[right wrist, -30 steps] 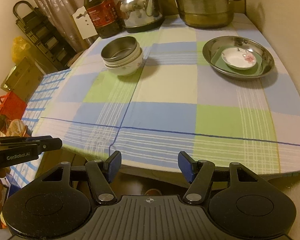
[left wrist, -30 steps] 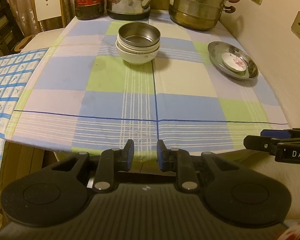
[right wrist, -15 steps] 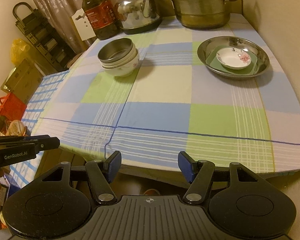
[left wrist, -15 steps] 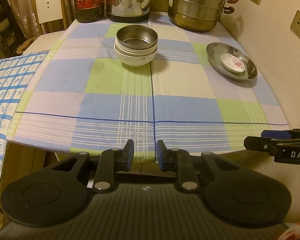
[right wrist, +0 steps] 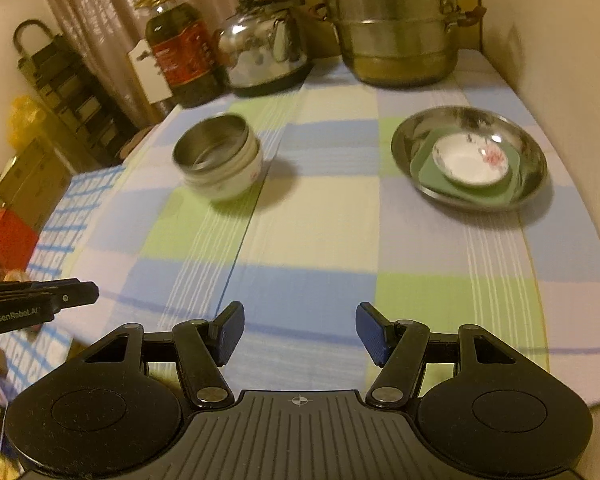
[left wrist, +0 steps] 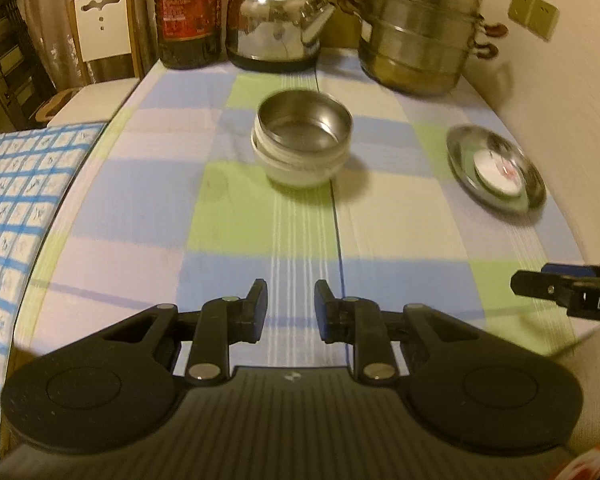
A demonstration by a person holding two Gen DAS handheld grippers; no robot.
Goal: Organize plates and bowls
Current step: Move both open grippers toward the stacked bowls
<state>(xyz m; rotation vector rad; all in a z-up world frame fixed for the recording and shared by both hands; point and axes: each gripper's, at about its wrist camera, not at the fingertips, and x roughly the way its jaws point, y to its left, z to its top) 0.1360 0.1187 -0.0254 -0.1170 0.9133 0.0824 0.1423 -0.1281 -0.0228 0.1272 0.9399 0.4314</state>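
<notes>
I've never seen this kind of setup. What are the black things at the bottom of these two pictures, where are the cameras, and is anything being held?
No robot: a person holds a two-finger tool in each hand, each carrying a forward-looking camera. One view shows the left tool, the other the right tool; both are open and hold nothing. On the checked tablecloth sit a bowl stack topped by a metal bowl, and a metal plate holding a green plate and a small white dish. A bottle, kettle and steamer pot stand behind.
</notes>
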